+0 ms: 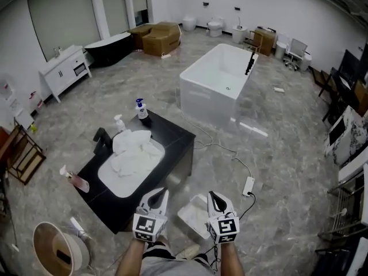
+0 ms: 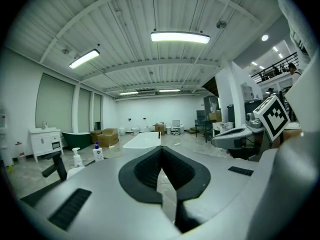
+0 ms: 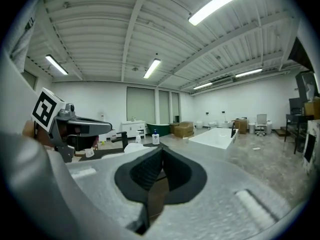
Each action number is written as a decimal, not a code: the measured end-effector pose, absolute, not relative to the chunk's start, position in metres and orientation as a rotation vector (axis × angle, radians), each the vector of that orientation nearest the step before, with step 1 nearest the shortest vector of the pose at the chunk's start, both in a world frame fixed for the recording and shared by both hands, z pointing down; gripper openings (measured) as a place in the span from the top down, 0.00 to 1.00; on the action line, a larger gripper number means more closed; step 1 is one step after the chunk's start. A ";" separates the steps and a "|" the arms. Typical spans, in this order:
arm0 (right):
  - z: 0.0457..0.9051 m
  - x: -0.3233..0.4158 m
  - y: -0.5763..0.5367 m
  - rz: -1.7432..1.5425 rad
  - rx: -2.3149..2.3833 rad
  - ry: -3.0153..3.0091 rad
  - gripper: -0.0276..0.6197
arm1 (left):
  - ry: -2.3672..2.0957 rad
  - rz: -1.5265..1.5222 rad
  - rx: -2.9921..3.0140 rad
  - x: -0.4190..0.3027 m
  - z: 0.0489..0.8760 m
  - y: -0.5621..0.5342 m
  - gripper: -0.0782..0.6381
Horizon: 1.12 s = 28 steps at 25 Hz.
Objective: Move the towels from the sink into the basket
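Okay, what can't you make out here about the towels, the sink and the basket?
- Towels in the sink: head view, one bunched white heap, too small to count.
- Round tan basket: head view, cut by the dark lower-left edge; the thing inside is unclear.
- White container on the floor: head view, partly behind the right gripper; kind unclear.
- Labels on the soap bottles: too small in every view.

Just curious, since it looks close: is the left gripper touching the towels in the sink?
Apart. The head view shows the left gripper held short of the towels, with bare black countertop between them.
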State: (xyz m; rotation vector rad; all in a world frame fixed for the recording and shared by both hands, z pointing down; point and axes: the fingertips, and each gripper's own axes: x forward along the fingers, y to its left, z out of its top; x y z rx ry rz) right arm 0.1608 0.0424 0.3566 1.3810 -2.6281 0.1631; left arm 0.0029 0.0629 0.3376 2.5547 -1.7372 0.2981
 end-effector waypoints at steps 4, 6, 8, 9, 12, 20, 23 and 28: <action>0.353 0.112 0.022 0.137 1.252 -2.688 0.95 | -1.843 0.295 2.466 -0.041 0.338 0.054 0.87; 0.353 0.086 0.009 0.132 1.201 -2.709 0.95 | -1.884 0.290 2.430 -0.065 0.341 0.046 0.87; 0.354 0.058 -0.004 0.127 1.149 -2.728 0.95 | -1.923 0.296 2.394 -0.091 0.343 0.037 0.87; 0.355 0.043 -0.011 0.125 1.123 -2.736 0.95 | -1.942 0.298 2.375 -0.104 0.343 0.033 0.87; 0.358 0.001 -0.033 0.134 1.050 -2.761 0.95 | -1.992 0.290 2.314 -0.143 0.344 0.017 0.87; 0.375 -0.113 -0.093 0.136 0.913 -2.779 0.95 | -2.031 0.321 2.234 -0.238 0.366 -0.031 0.87; 0.386 -0.147 -0.116 0.134 0.889 -2.770 0.95 | -2.017 0.317 2.244 -0.262 0.375 -0.054 0.87; 0.410 -0.194 -0.155 0.149 0.872 -2.743 0.95 | -1.996 0.300 2.227 -0.301 0.397 -0.094 0.87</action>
